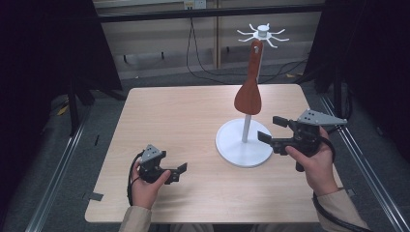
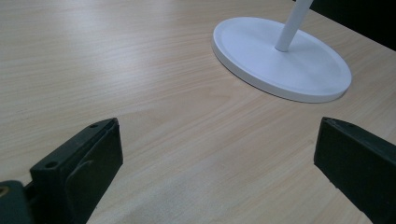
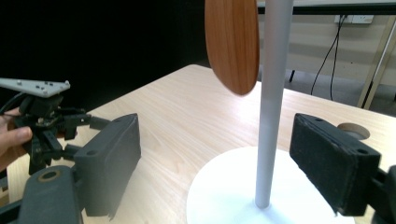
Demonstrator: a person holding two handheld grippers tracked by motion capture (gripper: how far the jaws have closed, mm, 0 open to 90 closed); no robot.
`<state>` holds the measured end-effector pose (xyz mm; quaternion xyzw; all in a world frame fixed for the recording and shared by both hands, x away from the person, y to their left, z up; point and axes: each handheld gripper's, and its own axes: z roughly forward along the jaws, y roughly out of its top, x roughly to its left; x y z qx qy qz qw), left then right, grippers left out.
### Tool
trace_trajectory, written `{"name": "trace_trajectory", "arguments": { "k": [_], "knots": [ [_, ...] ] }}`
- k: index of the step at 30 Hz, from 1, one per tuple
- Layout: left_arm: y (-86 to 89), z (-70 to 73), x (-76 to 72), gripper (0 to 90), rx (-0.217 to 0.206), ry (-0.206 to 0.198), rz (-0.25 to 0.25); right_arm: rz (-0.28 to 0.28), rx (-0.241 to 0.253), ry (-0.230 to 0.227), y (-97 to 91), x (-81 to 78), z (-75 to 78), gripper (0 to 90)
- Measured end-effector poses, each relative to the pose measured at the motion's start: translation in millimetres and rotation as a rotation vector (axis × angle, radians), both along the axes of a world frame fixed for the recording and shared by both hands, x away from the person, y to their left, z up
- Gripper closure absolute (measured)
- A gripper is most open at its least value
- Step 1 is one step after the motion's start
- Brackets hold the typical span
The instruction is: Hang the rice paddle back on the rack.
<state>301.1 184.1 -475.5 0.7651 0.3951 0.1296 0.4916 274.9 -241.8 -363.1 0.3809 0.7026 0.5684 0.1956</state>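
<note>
right tool gaping, I aim at hung spatula | left tool gaping, parked on counter for clearance

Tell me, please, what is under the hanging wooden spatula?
Under the wooden spatula lies the rack's round white base on the table, bare there. The spatula's blade covers part of the white pole.

Soft, even light fell from overhead onto the table, leaving its pale wood bright while the surroundings on both sides sank into near black. Shadows were faint; a weak one lay beside the white stand base. A mild sheen crossed the wood toward the far edge in the left gripper view. The high view was slightly soft. In both gripper views the near black jaws were blurred.
</note>
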Motion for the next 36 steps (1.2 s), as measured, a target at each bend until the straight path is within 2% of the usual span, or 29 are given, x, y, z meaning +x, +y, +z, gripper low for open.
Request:
{"name": "trace_trajectory", "arguments": {
  "k": [7, 10, 17, 33, 36],
  "knots": [
    [-0.1, 0.0, -0.3, 1.3, -0.004, -0.002, 0.004, -0.003, -0.02, 0.008, -2.5, -5.3, -13.4, 15.6],
    [0.0, -0.1, -0.1, 1.3, 0.007, -0.002, -0.003, -0.005, -0.028, 0.011, -4.2, -7.5, -18.2, 15.5],
    [-1.2, -1.4, -0.4, 1.3, 0.005, 0.003, -0.004, -0.009, -0.031, 0.025, -7.5, -11.8, -29.4, 15.5],
    [-2.1, -2.6, -0.3, 1.4, 0.006, 0.005, -0.008, -0.024, -0.069, 0.058, -17.1, -24.6, -70.0, 15.5],
    [-3.2, -3.1, -0.3, 1.4, 0.011, 0.007, -0.017, -0.028, -0.106, 0.071, -19.7, -27.9, -81.7, 15.5]
  ]
}}
